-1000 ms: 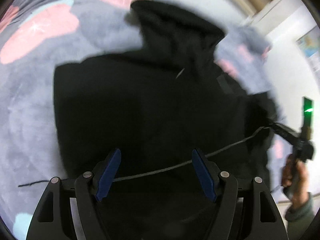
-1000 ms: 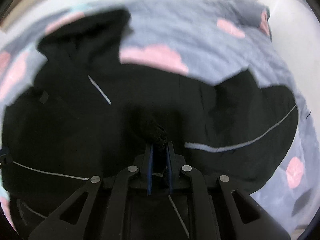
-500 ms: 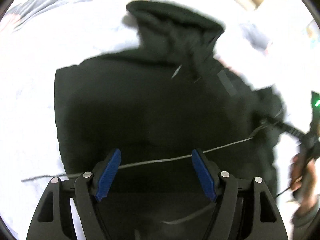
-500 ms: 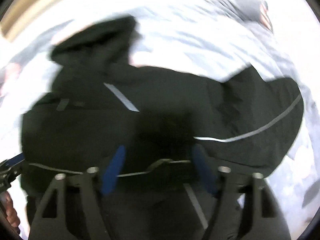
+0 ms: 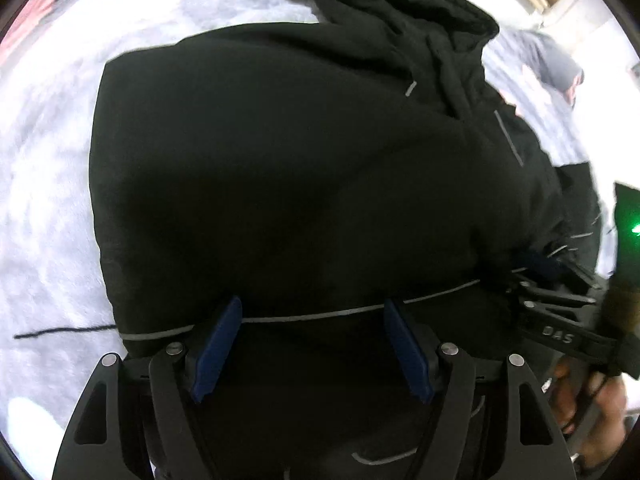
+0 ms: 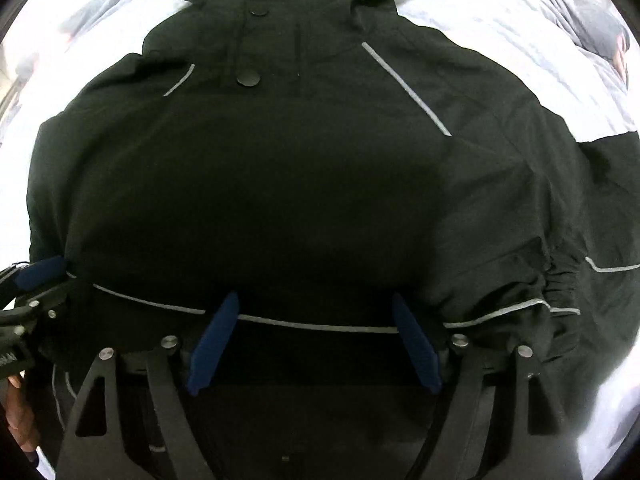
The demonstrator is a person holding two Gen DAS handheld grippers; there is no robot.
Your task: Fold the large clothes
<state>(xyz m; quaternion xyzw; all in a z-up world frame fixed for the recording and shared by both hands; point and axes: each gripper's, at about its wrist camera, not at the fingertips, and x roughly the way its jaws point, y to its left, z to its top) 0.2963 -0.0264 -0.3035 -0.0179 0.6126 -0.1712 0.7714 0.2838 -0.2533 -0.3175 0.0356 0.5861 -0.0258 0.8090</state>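
Both the left gripper and right gripper are hovering wide open, holding nothing, over the hooded black jacket, whose hem stripe is running crosswise between each pair of jaws.

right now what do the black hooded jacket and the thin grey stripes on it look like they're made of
Black hooded jacket: looks like a matte woven synthetic shell, perhaps nylon or polyester, smooth with soft puffy folds and a gathered cuff.
Thin grey stripes: probably reflective piping or tape, since they are pale and brighter than the fabric.
Round black snap buttons: smooth, plastic or coated metal; cannot tell which.
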